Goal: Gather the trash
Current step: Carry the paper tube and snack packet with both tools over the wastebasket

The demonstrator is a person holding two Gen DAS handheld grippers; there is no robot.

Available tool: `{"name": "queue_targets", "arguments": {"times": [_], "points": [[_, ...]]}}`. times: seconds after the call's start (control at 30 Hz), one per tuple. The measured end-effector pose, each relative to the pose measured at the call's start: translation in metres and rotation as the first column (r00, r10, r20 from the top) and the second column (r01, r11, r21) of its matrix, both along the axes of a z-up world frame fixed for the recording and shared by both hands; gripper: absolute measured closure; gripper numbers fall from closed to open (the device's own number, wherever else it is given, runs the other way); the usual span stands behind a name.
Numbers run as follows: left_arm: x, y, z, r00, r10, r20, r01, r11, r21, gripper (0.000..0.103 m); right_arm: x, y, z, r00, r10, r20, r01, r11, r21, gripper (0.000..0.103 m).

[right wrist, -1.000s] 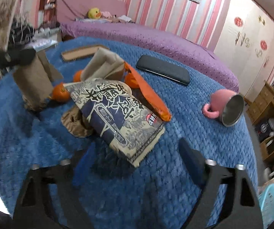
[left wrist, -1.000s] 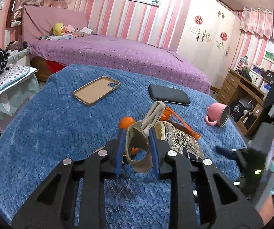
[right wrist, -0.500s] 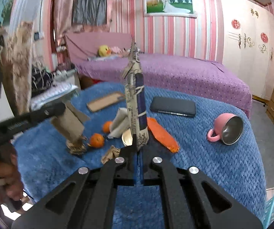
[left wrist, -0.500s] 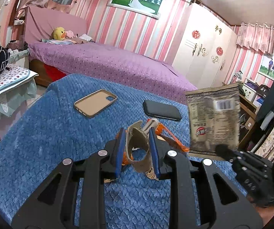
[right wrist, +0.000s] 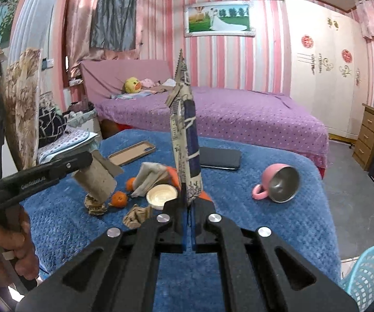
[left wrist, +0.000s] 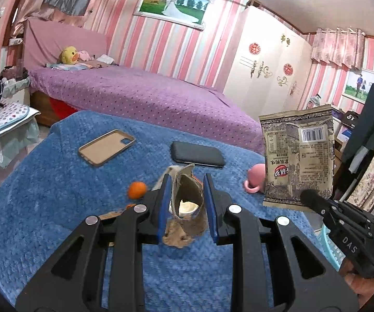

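Left wrist view: my left gripper [left wrist: 187,202] has its blue pads clamped on a torn cardboard tube [left wrist: 188,200], lifted above the middle of the blue blanket [left wrist: 44,197]. My right gripper [right wrist: 187,223] is pressed tight on the bottom edge of a snack packet [right wrist: 185,140], which stands upright and clear of the blanket. Below on the blanket lie a crumpled brown paper [right wrist: 136,215], a small white bowl [right wrist: 161,193], two oranges [right wrist: 119,199] and an orange wrapper [right wrist: 172,175], close together. Toward the far edge sit a tan phone case [left wrist: 106,147] and a black phone [left wrist: 197,154]; a pink mug [right wrist: 278,184] lies tipped near the right edge. A light blue basket [right wrist: 369,273] stands beyond the near right corner.
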State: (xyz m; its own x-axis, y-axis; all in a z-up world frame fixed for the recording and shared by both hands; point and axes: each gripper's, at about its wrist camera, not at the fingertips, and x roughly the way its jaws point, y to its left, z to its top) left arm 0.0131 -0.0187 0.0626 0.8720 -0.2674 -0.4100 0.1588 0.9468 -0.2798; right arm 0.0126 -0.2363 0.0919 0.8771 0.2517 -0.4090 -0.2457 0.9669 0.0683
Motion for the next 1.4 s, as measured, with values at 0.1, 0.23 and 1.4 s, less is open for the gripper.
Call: {"name": "queue_targets", "arguments": {"times": [0.1,0.23,1.4], "points": [[-0.003,-0.015,0.003,1.0,-0.019,0.01,0.019,1.0,0.023,0.079,-0.002,-0.013,0.004,1.0,-0.031,0.003,0.031,0.999,0.011,0.101],[-0.007,-0.03,0.004,0.999,-0.041,0.014,0.04,0.998,0.05,0.079,-0.006,-0.034,0.01,0.997,-0.08,0.014,0.08,0.997,0.022,0.101],[-0.022,-0.081,0.017,0.99,-0.13,0.049,0.126,0.989,0.073,0.079,-0.047,-0.134,0.03,0.959,-0.281,0.04,0.277,0.958,0.074,0.101]]}}
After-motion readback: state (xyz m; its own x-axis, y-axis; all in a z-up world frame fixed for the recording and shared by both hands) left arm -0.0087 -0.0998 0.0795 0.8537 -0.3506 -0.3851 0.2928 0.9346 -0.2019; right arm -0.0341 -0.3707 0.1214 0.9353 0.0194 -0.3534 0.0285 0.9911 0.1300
